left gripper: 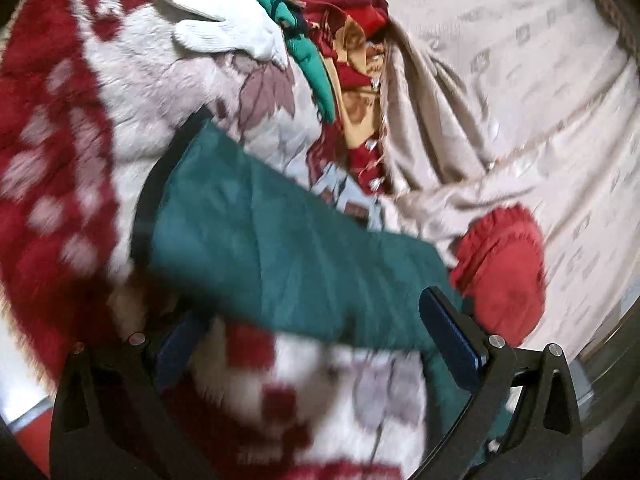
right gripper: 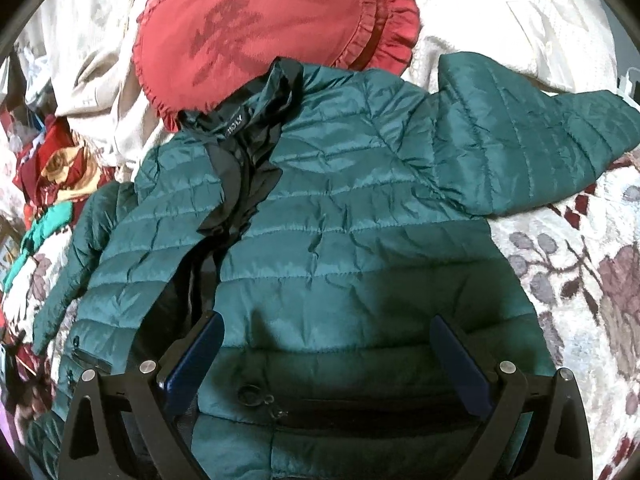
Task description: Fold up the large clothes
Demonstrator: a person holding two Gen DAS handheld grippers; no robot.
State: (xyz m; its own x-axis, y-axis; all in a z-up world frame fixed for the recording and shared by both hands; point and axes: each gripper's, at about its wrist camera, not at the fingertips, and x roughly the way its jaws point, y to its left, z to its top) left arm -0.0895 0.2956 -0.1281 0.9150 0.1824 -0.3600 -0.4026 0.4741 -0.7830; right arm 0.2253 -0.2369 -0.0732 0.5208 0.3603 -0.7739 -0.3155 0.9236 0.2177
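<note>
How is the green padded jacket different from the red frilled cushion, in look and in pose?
The jacket is dark green, quilted in rows, and lies spread out with one sleeve stretched sideways; the cushion is red, rounded, with a frilled edge and a dark figure on it. The jacket's collar overlaps the cushion's lower edge. Both rest on the bedding.

A small black neck label (right gripper: 233, 128) inside the collar of the dark green quilted puffer jacket (right gripper: 320, 216) is showing pale letters, too small to be read; a dark character-like motif (right gripper: 224, 46) is sitting on the round red frilled cushion (right gripper: 256, 36), upper centre.
</note>
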